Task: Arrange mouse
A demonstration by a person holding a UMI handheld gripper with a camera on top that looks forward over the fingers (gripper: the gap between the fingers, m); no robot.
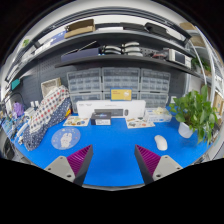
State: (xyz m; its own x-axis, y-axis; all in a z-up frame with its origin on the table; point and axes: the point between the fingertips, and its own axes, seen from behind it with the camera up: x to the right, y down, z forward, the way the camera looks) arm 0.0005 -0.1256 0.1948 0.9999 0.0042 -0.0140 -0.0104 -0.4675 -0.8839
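Note:
A white mouse (pixel 161 142) lies on the blue table top (pixel 112 150), ahead of my right finger and a little to its right. A second white mouse (pixel 67 139) rests on a round light-blue mat (pixel 66 138) ahead of my left finger. My gripper (pixel 112 162) is open and empty, low over the blue surface, with its magenta pads (pixel 83 158) wide apart. Nothing stands between the fingers.
A potted green plant (pixel 196 110) stands at the right. A white box (pixel 110 108) and small trays (pixel 140 122) sit at the back of the table. A patterned cloth (pixel 44 108) lies at the left. Drawer cabinets and shelves fill the wall behind.

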